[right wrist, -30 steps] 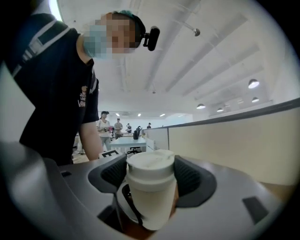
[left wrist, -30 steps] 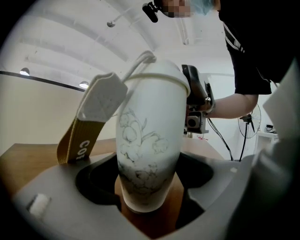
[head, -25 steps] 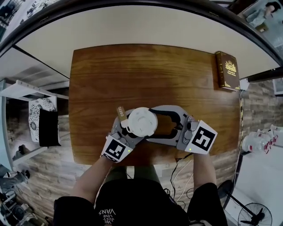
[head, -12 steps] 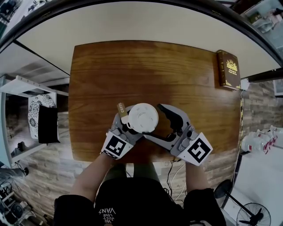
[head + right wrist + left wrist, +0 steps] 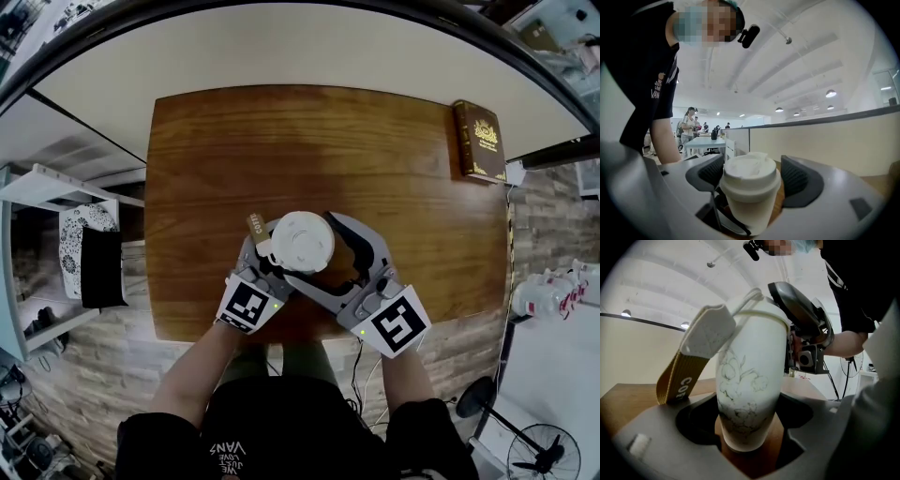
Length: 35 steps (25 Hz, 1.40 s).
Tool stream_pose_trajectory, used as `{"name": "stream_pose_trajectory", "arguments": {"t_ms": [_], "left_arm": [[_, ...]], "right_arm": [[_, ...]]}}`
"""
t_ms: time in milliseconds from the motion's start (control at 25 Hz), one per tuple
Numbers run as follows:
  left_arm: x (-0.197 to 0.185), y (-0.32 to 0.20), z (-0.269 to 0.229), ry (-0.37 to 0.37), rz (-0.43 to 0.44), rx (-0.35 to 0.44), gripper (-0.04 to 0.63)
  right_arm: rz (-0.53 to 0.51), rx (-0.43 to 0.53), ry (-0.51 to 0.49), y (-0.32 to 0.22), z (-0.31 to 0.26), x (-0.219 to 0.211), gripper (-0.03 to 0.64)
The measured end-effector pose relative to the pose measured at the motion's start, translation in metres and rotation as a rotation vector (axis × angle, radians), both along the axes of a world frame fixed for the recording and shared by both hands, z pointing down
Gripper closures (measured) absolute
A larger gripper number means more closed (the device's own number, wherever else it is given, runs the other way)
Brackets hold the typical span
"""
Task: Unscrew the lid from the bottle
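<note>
Clamping the white bottle point(image 5: 750, 380) low on its body with the left gripper point(image 5: 750, 439), over the wooden table's point(image 5: 281, 141) near edge. Spreading the right gripper point(image 5: 752, 177) around the lid point(image 5: 751, 169), pads clear. Expecting a rigid, smooth, slippery shell; favouring the lid's side wall.

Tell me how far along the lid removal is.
Done: left gripper clamps the bottle low on its body. In hand: right gripper straddles the lid, jaws opening, pads off it. Left: lid still sits on top, so unscrewing and lifting remain.
</note>
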<state>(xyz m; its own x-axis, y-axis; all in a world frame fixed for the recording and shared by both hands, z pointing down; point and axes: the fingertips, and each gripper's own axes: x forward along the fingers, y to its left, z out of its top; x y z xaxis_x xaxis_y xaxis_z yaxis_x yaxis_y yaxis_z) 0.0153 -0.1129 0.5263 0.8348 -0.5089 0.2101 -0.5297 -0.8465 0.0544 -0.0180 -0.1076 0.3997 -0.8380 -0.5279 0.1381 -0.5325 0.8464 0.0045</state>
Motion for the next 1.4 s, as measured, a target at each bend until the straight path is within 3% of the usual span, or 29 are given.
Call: {"name": "stream_pose_trajectory", "arguments": {"t_ms": [200,800,1400], "left_arm": [[0.000,0.001,0.002,-0.012,0.003,0.006,0.222],[0.000,0.000,0.003,-0.012,-0.006,-0.005,0.222],[-0.001,0.000,0.007,-0.016,0.013,-0.024,0.221]], "right_arm": [[0.003,-0.009,0.047,-0.004,0.004,-0.009,0.273],[0.009,-0.016,0.057,-0.006,0.005,-0.011,0.275],[0.217,-0.101,-0.277,-0.020,-0.053,0.030,0.275]]}}
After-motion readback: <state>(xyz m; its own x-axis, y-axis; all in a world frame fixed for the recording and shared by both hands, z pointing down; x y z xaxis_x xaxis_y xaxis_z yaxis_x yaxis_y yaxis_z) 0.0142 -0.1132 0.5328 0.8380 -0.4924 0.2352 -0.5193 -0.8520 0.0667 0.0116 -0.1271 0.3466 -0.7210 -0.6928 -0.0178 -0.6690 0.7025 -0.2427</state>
